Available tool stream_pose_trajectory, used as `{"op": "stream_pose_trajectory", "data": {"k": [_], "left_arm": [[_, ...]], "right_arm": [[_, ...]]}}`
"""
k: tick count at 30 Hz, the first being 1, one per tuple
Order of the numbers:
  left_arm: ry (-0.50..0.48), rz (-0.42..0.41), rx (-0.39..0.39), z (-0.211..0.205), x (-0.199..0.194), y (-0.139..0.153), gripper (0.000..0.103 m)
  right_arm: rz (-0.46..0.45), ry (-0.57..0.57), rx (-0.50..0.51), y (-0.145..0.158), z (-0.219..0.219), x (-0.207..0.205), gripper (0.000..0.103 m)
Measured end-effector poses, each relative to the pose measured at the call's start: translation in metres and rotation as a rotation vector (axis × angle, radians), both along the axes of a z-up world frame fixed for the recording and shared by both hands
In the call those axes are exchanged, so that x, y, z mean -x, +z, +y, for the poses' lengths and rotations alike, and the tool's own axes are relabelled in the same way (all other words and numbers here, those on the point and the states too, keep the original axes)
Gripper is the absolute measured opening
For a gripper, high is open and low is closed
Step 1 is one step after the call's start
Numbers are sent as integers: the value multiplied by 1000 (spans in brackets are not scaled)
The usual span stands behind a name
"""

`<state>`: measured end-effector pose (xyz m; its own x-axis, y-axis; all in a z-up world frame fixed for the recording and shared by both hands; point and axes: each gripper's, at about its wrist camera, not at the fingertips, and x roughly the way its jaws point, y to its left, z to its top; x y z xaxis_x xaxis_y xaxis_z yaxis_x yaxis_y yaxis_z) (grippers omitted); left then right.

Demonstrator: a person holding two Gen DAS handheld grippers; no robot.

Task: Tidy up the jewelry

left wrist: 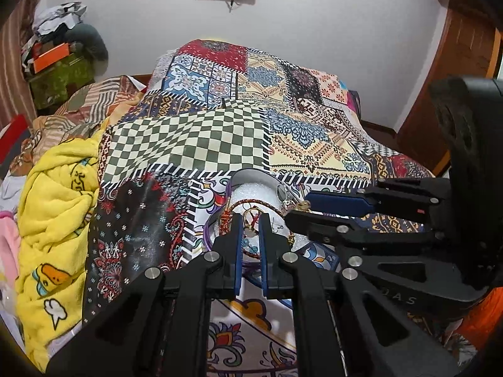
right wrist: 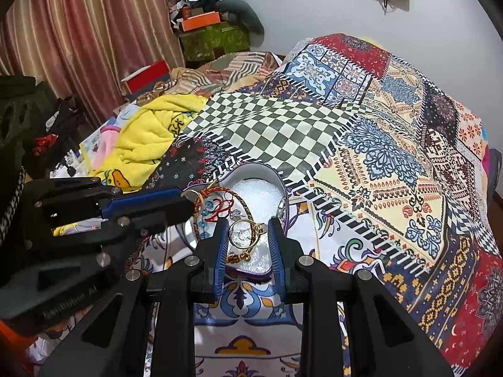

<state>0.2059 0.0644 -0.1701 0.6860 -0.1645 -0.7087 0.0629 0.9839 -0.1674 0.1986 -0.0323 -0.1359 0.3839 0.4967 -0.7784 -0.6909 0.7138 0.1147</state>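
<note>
Sorting step judged in hand: both grippers are poised over the heart-shaped box [right wrist: 279, 185] on the patterned bedspread [right wrist: 377, 157]. Left gripper [left wrist: 250, 224] fingers are set narrowly apart around a gold ring [left wrist: 250, 220]; contact cannot be told. Right gripper [right wrist: 248, 235] fingers are spread around a gold hoop [right wrist: 240, 234], not pinching. Next, 1 piece must be isolated; the braided cord bracelet [right wrist: 220, 194] and 2 crowded grippers are seen as obstructions.

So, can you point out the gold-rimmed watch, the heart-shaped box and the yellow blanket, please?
gold-rimmed watch [right wrist: 241, 234]: right wrist view, on its round glass face.
heart-shaped box [right wrist: 251, 169]: right wrist view, on the far inner wall.
yellow blanket [left wrist: 56, 188]: left wrist view, on the bunched middle folds.
</note>
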Motion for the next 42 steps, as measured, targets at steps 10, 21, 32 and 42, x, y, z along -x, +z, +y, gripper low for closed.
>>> {"op": "stream_pose_trajectory", "data": {"k": [10, 21, 32, 42], "left_arm": [[-5, -5, 19, 5, -7, -4, 8], [23, -11, 18, 12, 1, 10, 9], [55, -170, -7, 9, 50, 85, 30], [93, -480, -63, -14, 148, 184, 44]], "right_arm": [[28, 16, 29, -11, 6, -7, 23], [45, -3, 12, 1, -2, -5, 28], [-126, -113, -134, 89, -44, 35, 37], [-420, -219, -359, 196, -93, 132, 37]]}}
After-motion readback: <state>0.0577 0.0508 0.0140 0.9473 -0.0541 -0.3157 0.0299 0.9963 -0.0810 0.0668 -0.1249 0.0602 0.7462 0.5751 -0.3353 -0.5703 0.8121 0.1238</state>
